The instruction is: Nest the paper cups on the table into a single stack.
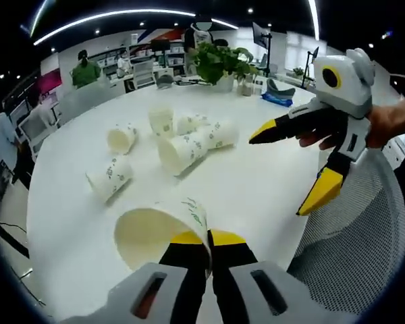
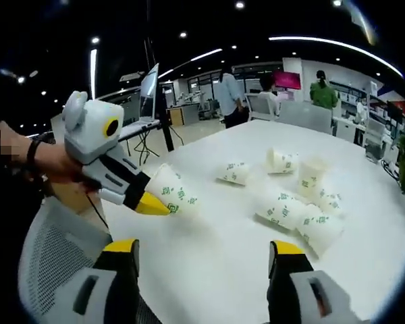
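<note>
I see an open office under a dark ceiling with curved light strips (image 1: 115, 15) and spotlights. Beyond the white table (image 1: 256, 182) stand a potted plant (image 1: 219, 62), desks and monitors. A mesh chair (image 1: 364, 250) sits beside me.

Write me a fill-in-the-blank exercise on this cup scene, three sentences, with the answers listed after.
1. The left claw is shut on the rim of a paper ____.
2. The right claw has its jaws ____, with nothing between them.
3. The loose cups on the white table have ____ printing on their sides.

Missing words: cup; open; green
</note>
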{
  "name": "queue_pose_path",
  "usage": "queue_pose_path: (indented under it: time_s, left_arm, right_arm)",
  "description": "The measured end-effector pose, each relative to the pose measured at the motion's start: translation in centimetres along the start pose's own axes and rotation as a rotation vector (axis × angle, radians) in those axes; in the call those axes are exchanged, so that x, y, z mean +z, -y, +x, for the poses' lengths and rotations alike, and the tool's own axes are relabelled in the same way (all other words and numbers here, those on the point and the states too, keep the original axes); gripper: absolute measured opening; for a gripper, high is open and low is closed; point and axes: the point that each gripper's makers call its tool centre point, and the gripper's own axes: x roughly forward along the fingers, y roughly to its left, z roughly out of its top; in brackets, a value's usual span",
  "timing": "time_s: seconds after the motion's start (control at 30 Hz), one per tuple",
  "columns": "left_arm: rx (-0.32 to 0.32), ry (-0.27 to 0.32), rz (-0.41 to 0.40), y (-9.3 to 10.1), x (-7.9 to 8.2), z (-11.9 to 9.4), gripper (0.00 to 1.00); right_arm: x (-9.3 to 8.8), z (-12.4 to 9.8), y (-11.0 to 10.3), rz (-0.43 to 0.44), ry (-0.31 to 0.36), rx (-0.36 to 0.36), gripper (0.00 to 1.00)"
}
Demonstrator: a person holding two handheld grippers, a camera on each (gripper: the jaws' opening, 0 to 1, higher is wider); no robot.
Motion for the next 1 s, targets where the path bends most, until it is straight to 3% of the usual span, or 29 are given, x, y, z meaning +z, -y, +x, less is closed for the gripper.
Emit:
queue_pose_path:
  time_s: [0.3, 1.0]
  left_arm:
    - [-0.018, -0.101, 0.067, -0.9, -0.5, 1.8, 0.00]
    - [-0.012, -0.156, 0.092, -1.8, -0.2, 2.5, 0.00]
  right_arm:
    - [0.0, -2.0, 0.1, -0.007, 0.014, -0.044, 0.79]
    - [-0.2, -2.5, 0.9, 0.006, 0.024, -0.074, 0.77]
